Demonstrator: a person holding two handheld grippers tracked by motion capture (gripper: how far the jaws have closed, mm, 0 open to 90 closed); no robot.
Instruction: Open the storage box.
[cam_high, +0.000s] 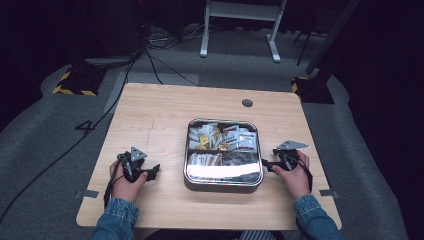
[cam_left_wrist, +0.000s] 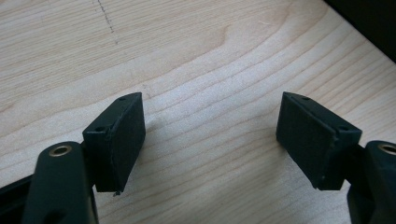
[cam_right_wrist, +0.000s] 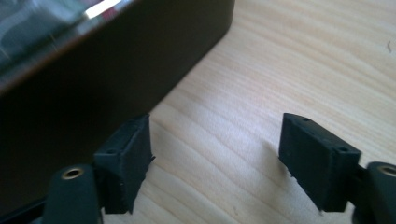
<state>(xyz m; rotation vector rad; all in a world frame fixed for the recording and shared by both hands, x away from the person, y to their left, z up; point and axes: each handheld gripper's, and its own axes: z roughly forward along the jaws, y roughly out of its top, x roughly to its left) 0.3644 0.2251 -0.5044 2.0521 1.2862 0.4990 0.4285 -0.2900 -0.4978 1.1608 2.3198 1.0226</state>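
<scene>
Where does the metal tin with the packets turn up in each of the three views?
High view: the metal tin sits at the centre of the wooden table, between the two grippers.
Left gripper view: not in it; bare table wood lies past the open jaws.
Right gripper view: its dark side wall is at upper left.
Shared landmark: the table's pale wood grain.

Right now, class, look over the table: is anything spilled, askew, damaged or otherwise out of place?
Nothing stands out. The square metal tin sits flat and square to the light wooden table, its packets all inside the compartments, with no spill around it. The left tool and right tool rest open on either side, apart from the tin.
</scene>
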